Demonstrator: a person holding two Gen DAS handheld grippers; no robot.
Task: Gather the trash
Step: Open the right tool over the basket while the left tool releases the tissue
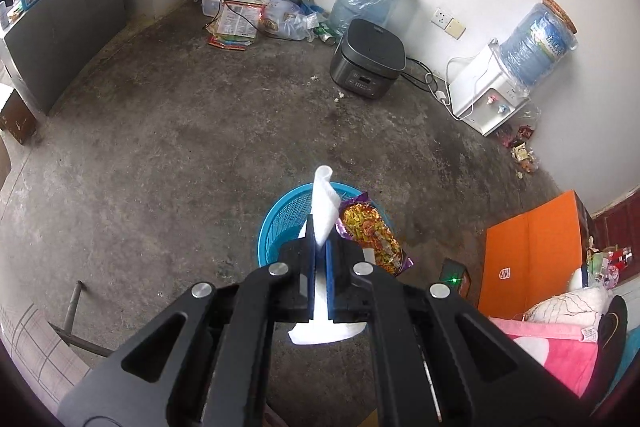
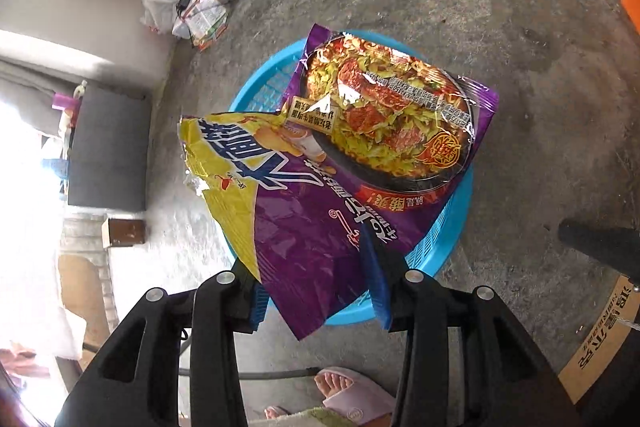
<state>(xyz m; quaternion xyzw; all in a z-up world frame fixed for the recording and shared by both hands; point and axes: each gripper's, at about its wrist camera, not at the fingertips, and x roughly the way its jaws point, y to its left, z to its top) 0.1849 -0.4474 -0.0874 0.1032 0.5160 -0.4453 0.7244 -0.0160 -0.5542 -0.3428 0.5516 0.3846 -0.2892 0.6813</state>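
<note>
The blue basket (image 1: pixel 280 223) stood on the floor just ahead of and below both sets of jaws, and that was the relation the coming drop appeared to turn on. The left gripper (image 1: pixel 319 247) had its jaws drawn narrow on a white tissue (image 1: pixel 325 205), which ran lengthwise between the blue pads, curling up past the tips and trailing out behind them. Its front end hung over the near side of the basket's opening.

The right gripper (image 2: pixel 320 283) stood with its jaws wide; the purple noodle wrapper (image 2: pixel 360 155) lay between them, its long axis running forward and away over the basket (image 2: pixel 440 247). The pictures did not show whether the pads pressed it. Its far end covered most of the basket's mouth, so the tissue seemed nearer to falling inside cleanly.
</note>
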